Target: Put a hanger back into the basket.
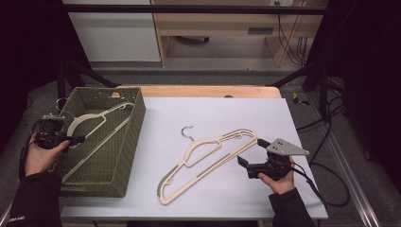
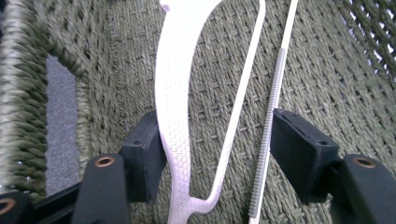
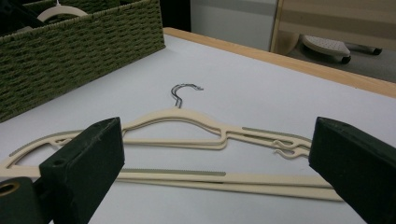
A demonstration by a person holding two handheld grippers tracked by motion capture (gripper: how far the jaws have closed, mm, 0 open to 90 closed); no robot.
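Note:
A cream hanger [image 1: 94,124] lies aslant inside the green woven basket [image 1: 135,123] at the table's left. My left gripper [image 1: 78,140] reaches over the basket's left wall. In the left gripper view its jaws stand apart around the hanger's [image 2: 175,93] shoulder and ribbed bar, above the basket's floor [image 2: 303,70]. The left pad touches the shoulder and the right pad is clear of the bar. Two stacked cream hangers [image 1: 208,158] lie on the white table top [image 1: 227,113]. My right gripper [image 1: 252,151] sits open at their right end, and these hangers [image 3: 187,126] lie just beyond its jaws [image 3: 215,158].
The basket wall [image 3: 70,51] stands to the left of the stacked hangers. A wooden edge [image 1: 208,91] runs along the table's far side. Cables [image 1: 326,175] trail off the table's right side. White top lies bare between the hangers and the far edge.

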